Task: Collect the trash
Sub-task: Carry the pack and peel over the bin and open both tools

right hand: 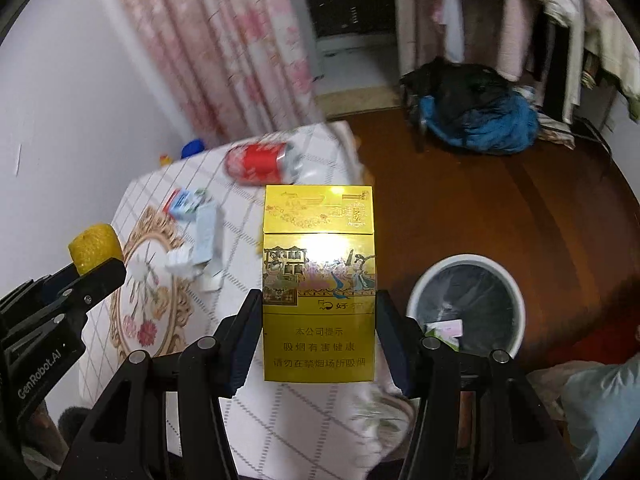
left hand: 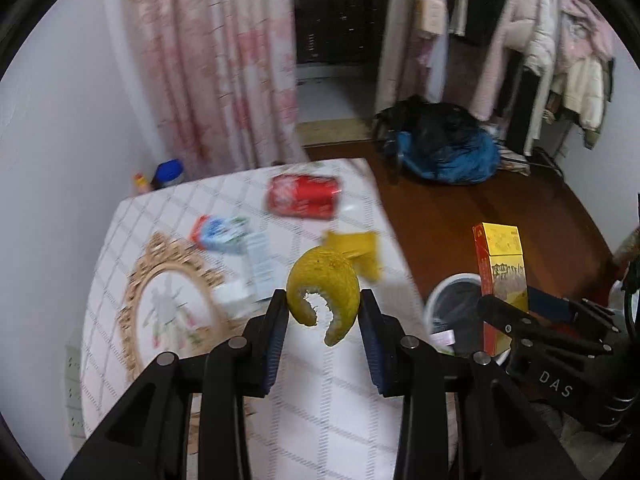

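My left gripper [left hand: 324, 304] is shut on a curled yellow fruit peel [left hand: 324, 292] and holds it above the table's right part. My right gripper [right hand: 319, 308] is shut on a yellow cigarette box [right hand: 319, 284], held upright above the table's right edge; the box also shows in the left wrist view [left hand: 500, 276]. A white bin [right hand: 466, 304] with a dark liner stands on the floor to the right, some trash inside. On the table lie a red can [left hand: 304, 196], a blue-white carton [left hand: 220, 234], a yellow scrap [left hand: 358, 248] and white paper bits [right hand: 200, 256].
The table has a white checked cloth [left hand: 320, 400] with a gold-framed round picture [left hand: 168, 312]. A pink curtain [left hand: 216, 60] hangs behind. A blue and black pile [left hand: 444, 148] and a clothes rack [left hand: 532, 40] stand on the wooden floor [right hand: 480, 200].
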`<action>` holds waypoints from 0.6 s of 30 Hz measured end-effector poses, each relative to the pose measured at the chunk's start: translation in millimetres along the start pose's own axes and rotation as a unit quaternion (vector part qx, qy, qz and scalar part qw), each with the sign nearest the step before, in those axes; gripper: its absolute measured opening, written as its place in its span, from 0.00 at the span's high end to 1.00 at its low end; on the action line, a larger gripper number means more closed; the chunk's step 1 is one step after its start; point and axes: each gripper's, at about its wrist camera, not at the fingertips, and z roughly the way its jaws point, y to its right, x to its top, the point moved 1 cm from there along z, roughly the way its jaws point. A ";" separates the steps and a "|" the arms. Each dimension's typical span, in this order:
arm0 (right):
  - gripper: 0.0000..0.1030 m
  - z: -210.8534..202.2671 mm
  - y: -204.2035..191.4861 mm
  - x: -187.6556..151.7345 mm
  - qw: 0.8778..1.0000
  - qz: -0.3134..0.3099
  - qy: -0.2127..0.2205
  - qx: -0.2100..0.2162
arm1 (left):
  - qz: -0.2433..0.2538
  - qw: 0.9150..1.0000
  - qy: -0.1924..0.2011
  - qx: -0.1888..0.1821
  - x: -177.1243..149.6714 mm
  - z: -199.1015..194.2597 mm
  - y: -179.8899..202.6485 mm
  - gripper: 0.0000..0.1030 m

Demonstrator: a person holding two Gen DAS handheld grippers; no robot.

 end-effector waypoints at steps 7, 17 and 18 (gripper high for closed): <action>0.44 -9.7 114.1 -2.2 0.995 0.082 0.006 -0.048 | 0.050 0.997 -0.019 -0.056 19.4 39.4 98.9 0.69; 0.44 48.7 253.6 -37.8 0.979 0.177 -0.071 -0.078 | 0.062 0.979 -0.133 -0.138 14.7 139.0 206.0 0.69; 0.44 57.9 262.8 -40.7 0.977 0.184 -0.079 -0.075 | 0.058 0.976 -0.148 -0.146 13.9 152.4 211.7 0.69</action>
